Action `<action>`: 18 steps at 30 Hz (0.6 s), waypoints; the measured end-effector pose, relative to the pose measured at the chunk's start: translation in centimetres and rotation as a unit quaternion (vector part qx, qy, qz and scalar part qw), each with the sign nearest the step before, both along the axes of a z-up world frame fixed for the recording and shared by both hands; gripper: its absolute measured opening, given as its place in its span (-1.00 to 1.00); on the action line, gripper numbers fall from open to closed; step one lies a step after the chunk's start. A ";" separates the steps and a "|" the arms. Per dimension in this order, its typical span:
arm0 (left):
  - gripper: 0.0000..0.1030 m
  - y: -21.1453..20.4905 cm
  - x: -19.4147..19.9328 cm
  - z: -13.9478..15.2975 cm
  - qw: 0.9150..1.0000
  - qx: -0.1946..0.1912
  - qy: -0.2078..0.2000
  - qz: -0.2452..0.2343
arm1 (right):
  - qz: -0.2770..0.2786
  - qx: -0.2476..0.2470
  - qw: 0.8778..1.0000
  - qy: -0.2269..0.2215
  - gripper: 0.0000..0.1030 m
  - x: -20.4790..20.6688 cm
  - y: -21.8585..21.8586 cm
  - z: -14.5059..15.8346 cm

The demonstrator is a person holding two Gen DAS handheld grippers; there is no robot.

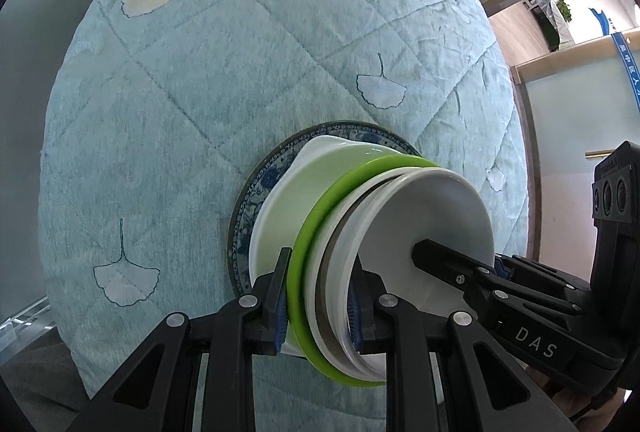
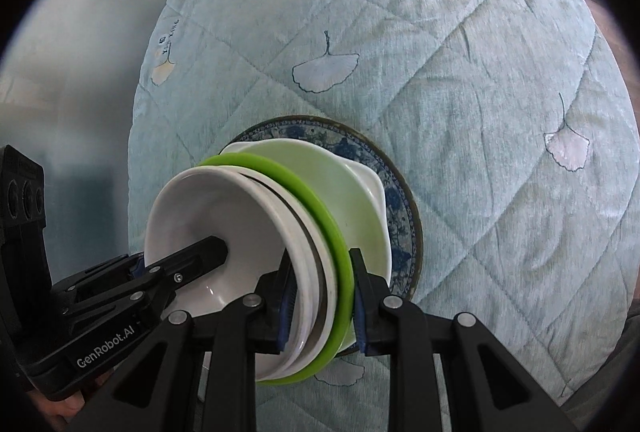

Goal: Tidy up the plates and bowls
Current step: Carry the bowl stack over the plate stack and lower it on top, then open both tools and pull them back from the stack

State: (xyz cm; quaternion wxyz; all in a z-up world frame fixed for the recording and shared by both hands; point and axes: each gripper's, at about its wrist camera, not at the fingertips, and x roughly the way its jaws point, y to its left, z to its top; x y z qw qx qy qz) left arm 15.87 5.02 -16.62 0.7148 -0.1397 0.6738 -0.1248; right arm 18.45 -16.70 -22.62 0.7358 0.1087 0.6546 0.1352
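A nested stack of bowls hangs between both grippers. A white bowl (image 1: 432, 203) (image 2: 208, 207) lies on top, more white rims sit under it, and a pale green bowl with a bright green rim (image 1: 320, 216) (image 2: 316, 203) is lowest. My left gripper (image 1: 318, 316) is shut on the rims at one side. My right gripper (image 2: 324, 312) is shut on them at the opposite side. Each view shows one of the other gripper's fingers (image 1: 440, 260) (image 2: 200, 260) inside the top bowl. Right beneath lies a blue-patterned plate (image 1: 248, 199) (image 2: 312, 129). Whether the stack touches it I cannot tell.
A teal quilted cloth with leaf prints (image 1: 240, 71) (image 2: 480, 71) covers the round table under the plate. Its edge drops to grey floor (image 1: 24, 111) on the left. A room with a plant (image 1: 562, 9) shows far right.
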 end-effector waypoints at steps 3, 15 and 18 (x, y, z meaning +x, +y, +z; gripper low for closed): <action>-0.59 0.0 -0.1 0.0 1.000 0.002 0.001 -0.001 | 0.001 -0.001 1.000 -0.004 -0.54 -0.1 0.0 0.0; 0.79 0.7 -4.1 8.9 0.980 0.108 -0.165 0.035 | 0.032 -0.075 0.988 -0.129 0.69 -4.4 -1.1 6.2; 0.99 0.7 -7.2 11.9 0.958 0.142 -0.244 0.050 | 0.054 -0.094 0.983 -0.150 0.97 -7.4 -1.9 7.1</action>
